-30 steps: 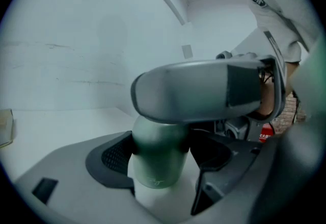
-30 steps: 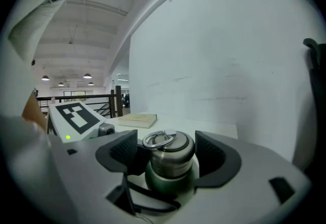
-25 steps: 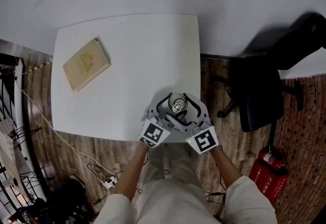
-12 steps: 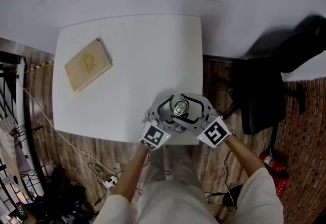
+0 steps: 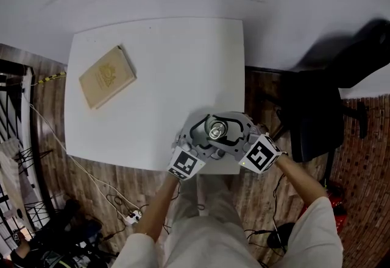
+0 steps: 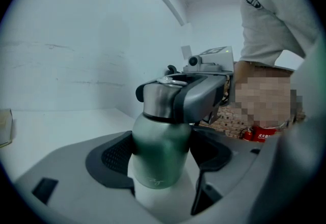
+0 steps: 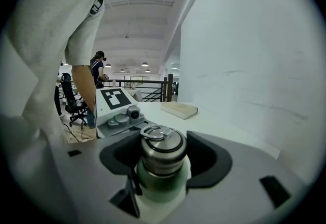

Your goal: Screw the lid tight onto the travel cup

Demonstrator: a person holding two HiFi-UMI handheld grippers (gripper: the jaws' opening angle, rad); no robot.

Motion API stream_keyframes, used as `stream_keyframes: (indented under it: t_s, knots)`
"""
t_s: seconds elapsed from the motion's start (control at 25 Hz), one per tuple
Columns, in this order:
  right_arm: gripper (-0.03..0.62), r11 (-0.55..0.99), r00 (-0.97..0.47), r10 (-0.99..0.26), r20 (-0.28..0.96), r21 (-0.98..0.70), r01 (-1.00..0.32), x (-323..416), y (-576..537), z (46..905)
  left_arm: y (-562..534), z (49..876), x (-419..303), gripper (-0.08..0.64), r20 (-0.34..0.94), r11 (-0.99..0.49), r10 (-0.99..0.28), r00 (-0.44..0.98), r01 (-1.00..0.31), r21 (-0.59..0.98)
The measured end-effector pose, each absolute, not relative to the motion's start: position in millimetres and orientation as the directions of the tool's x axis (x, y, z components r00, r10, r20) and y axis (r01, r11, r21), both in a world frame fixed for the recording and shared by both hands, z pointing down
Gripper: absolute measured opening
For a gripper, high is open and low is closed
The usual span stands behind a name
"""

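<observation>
The travel cup point(image 5: 214, 132) stands at the table's near edge, green in the body point(image 6: 160, 151) with a steel lid point(image 7: 162, 149) that carries a ring. My left gripper point(image 6: 162, 167) is shut on the green body, a pad against each side. From the right, my right gripper point(image 7: 163, 159) reaches around the lid. Its jaws have just been closing, and the pads now sit against the lid's sides. In the left gripper view one right finger point(image 6: 201, 98) wraps the lid. In the head view the left gripper point(image 5: 207, 136) and the right gripper point(image 5: 220, 130) meet at the cup.
A tan book point(image 5: 106, 76) lies at the far left of the white table point(image 5: 158, 66), near a white wall. A black office chair point(image 5: 317, 108) stands on the floor to the right. Cables and a power strip point(image 5: 131, 218) lie on the floor at the left.
The right gripper's marker cube and forearm have swung out to the right and rolled around the cup. Its jaws have drawn in on the lid. The left gripper and cup stayed put.
</observation>
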State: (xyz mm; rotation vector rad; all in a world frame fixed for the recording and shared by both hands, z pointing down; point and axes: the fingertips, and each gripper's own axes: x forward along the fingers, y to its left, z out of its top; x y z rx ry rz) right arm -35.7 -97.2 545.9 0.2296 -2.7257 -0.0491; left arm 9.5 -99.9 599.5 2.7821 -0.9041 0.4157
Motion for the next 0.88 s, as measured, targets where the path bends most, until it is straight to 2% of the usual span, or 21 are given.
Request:
stream_keyframes:
  t_s: [0.24,0.6,0.88]
  knots:
    - [0.261,0.973,-0.899,-0.228,0.374,0.071,-0.217,-33,-98,547,-99,601,10,0.336,0.320,-0.796,-0.547,0.774,-0.599,0.086]
    - [0.261,0.885,-0.823,-0.457,0.337,0.076,-0.460,-29,-105,549,-99,602,10,0.336,0.316,-0.795,-0.550,0.773,-0.601,0.086]
    - [0.261,0.764,-0.707,-0.629,0.323,0.087,-0.640,-25,-111,548,-100,600,10,0.336,0.314,-0.792,-0.554,0.771,-0.604,0.086]
